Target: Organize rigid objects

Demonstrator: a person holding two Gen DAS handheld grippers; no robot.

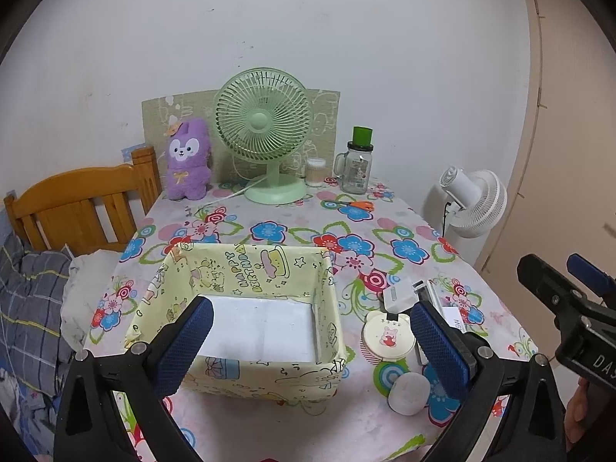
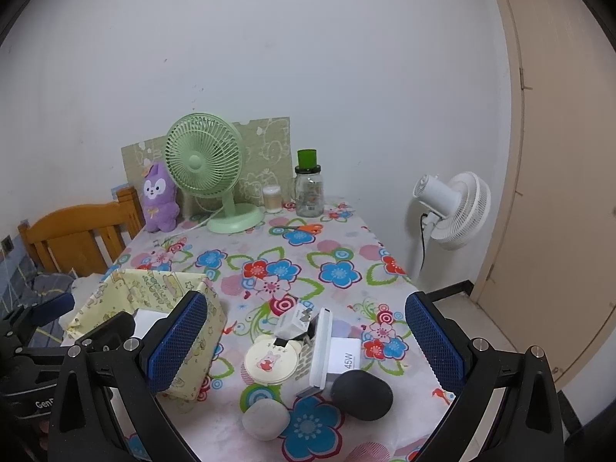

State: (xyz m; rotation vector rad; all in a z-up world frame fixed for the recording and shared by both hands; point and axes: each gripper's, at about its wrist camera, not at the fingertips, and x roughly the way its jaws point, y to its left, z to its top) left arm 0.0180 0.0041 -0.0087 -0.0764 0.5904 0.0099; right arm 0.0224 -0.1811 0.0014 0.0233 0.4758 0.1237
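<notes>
Left side first: the left gripper [image 1: 308,340] hangs above the near rim of the pale yellow cartoon-print paper-lined box [image 1: 246,269], its blue ribbed pads spread wide with nothing between them. The box sits open-topped on the flower-print tablecloth [image 1: 292,231], its floor a plain white sheet, its thin walls creased at the corners.

Moving right, just beside the box lies the cluster of hard things. From the right wrist view, the right gripper [image 2: 304,340] hovers over this pile, jaws parted wide and empty, the pile lying between and just past its fingers. Nearest the box is a round cream compact with a small pink bear on its smooth lid [image 2: 270,362]. Touching its far edge sits a small white plug adapter [image 2: 293,321]. Next comes a long white plastic case standing on its edge [image 2: 320,350], and against its right side a white block charger marked 45W [image 2: 346,352]. In front, closest to the gripper, a matte grey oval pebble-like piece [image 2: 265,419] lies just beside a bigger dark charcoal oval one [image 2: 362,394].

At the far end of the table stand a purple plush rabbit [image 1: 188,159], a mint-green desk fan with a slatted grille [image 1: 263,123] and a clear glass jar with a green cap [image 1: 357,165].
</notes>
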